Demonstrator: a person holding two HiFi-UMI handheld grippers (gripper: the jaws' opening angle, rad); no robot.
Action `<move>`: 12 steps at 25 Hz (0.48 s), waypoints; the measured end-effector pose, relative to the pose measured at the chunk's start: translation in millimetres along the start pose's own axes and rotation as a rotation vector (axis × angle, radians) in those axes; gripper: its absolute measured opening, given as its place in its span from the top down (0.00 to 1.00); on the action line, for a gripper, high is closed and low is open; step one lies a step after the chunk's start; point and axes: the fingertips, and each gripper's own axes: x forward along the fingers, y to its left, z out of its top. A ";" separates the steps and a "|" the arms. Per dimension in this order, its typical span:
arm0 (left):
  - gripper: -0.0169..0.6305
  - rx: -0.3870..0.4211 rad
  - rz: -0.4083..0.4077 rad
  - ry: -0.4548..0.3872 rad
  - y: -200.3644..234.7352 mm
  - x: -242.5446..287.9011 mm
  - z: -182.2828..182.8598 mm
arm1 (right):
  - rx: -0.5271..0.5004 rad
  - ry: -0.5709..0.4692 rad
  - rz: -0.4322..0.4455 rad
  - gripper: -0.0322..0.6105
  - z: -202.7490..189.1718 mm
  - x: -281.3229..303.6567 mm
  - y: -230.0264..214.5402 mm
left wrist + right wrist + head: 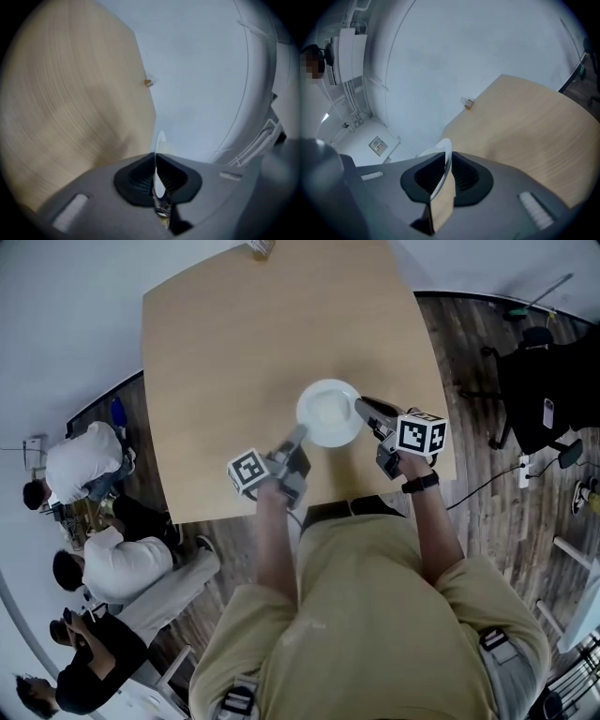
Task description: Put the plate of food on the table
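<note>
White plate (328,412) over the table (234,352), toward its 5 o'clock corner. The left gripper (298,434) pinches the rim at 7 o'clock and the right gripper (364,407) at 3 o'clock, both closed on it. Contact with the wood cannot be judged. Seating and letting go appear to be left.

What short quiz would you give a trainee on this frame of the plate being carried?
1. Fill in: the left gripper and the right gripper are each shut on the white plate's ____.
2. Choose: in the head view the plate is over A) the wooden table, towards the person's edge; B) the floor; C) a chair.
3. True or false: the left gripper is open and empty.

Key: 1 rim; 2 A; 3 false, its jaws are closed on the plate's edge.
</note>
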 end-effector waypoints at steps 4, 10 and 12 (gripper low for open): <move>0.96 0.035 0.033 -0.044 -30.2 -79.3 -46.8 | -0.013 0.031 0.014 0.89 -43.6 -39.3 69.5; 0.96 0.049 0.051 -0.064 -12.7 -86.9 -33.7 | -0.010 0.048 0.001 0.89 -56.1 -20.7 66.2; 0.95 0.056 0.068 -0.096 -34.9 -139.6 -75.6 | -0.018 0.071 0.019 0.89 -88.5 -56.4 112.6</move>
